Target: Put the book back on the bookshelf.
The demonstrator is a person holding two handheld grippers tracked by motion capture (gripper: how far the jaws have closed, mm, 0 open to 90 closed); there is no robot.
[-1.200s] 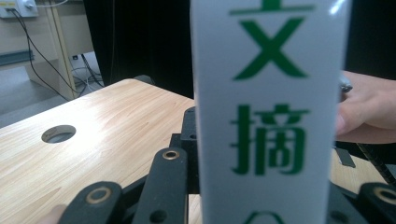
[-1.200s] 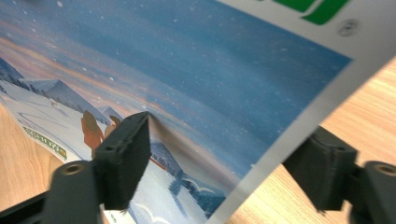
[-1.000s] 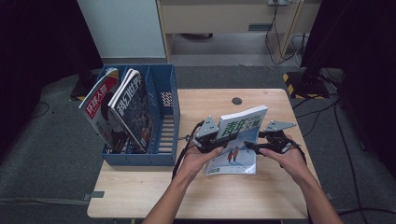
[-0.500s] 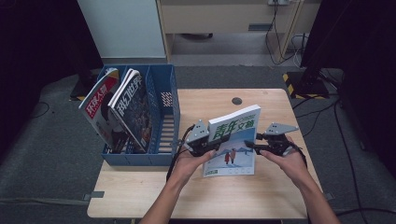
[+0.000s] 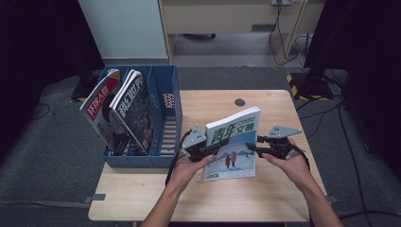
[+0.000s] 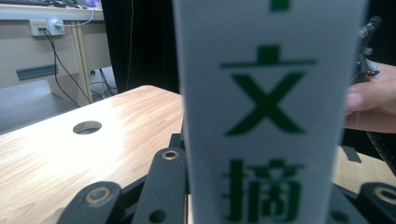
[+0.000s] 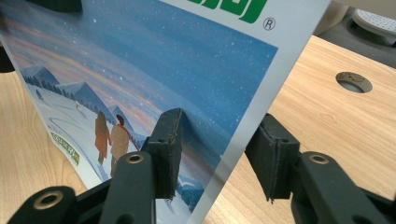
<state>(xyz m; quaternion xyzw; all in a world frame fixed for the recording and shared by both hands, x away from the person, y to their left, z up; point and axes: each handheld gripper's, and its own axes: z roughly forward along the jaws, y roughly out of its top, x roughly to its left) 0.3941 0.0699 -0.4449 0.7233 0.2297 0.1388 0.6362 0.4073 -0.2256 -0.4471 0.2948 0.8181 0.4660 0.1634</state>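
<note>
A light wooden table [image 5: 283,203] stands on grey carpet in a dim room, with a blue file rack [image 5: 165,101] at its left edge holding two leaning magazines [image 5: 120,113]. A magazine [image 5: 232,146] is held raised over the table's middle, tilted, its long axis running from the near edge up and away, top edge far from the person. Its cover shows a snowy evening scene with two walking figures; large green Chinese characters cross the white top band, and the spine reads 文摘. The left gripper [image 5: 201,150] is clamped on the spine side. The right gripper [image 5: 253,147] straddles the opposite edge; its jaws have just been closing, one pad [image 7: 168,140] against the cover, the other [image 7: 273,149] just off the back
</note>
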